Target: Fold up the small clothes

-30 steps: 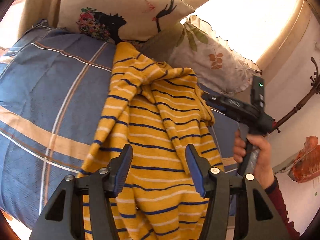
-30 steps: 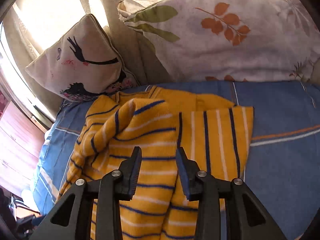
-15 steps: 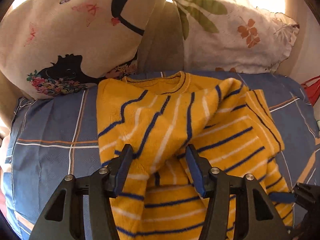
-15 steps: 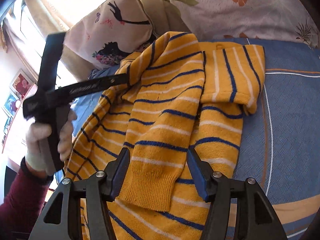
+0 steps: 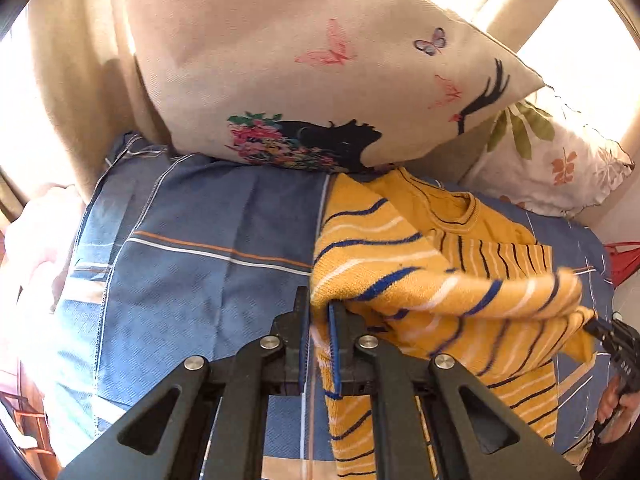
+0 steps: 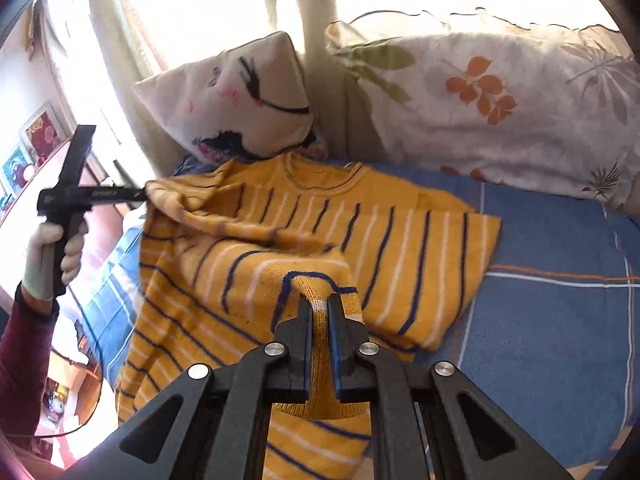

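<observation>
Yellow sweater (image 6: 304, 240), blue-white stripes, partly folded, one edge lifted off bed.

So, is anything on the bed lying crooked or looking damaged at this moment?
No damage shows. The yellow striped sweater is simply uneven: both grippers pinch its knit, the left gripper at one edge, the right gripper at another, so the fabric sags in bunched folds over the blue bedsheet.

Black left gripper (image 5: 319, 320) with silver screws; white glove (image 6: 52, 250), maroon sleeve (image 6: 24, 344).
</observation>
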Tool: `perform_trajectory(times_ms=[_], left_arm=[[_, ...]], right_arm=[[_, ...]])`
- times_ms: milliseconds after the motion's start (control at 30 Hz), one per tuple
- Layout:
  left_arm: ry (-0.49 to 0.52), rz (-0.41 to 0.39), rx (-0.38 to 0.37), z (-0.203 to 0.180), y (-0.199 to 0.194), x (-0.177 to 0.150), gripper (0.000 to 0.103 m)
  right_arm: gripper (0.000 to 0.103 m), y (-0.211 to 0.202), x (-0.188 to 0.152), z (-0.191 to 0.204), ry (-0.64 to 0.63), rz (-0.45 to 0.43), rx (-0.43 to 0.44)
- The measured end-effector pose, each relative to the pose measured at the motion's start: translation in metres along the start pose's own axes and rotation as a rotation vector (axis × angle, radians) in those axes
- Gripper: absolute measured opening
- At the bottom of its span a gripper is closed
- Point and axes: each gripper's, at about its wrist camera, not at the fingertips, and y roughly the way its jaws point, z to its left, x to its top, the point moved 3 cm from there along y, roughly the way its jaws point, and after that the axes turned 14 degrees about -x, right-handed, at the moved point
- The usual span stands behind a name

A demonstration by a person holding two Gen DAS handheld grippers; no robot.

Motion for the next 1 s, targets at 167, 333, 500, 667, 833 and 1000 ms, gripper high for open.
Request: perform_trajectory(times_ms=[167,333,500,667,833,1000], left_arm=[[-0.046,0.007,0.059,0.024,0.013,-0.016,0.02],[-0.11,0.04,-0.003,0.048,0.017,-0.046,0.022],[-0.099,0.03,-0.07,0.038,0.012,-0.07,0.033],[-0.097,0.029,-0.139,0.022,0.009,-0.093,0.034],[-0.126,0.006,-0.192,0.01,-0.008,-0.114,0.04],[-0.11,-0.026,-0.207,0.002,-0.026,-0.132,0.046]], right_arm=[[0.038,0.041,0.011,-0.038,0.129,0.053,-0.231],[0.046,0.035,0.001,-0.038,0.149,0.03,-0.173],[0.051,0.043,0.004,-0.033,0.184,0.024,-0.125],[0.051,0.075,0.009,-0.015,0.168,0.059,-0.143],[0.006,0.083,0.012,-0.004,0.143,0.07,-0.062],[0.005,0.07,0.018,-0.048,0.214,0.039,-0.262]])
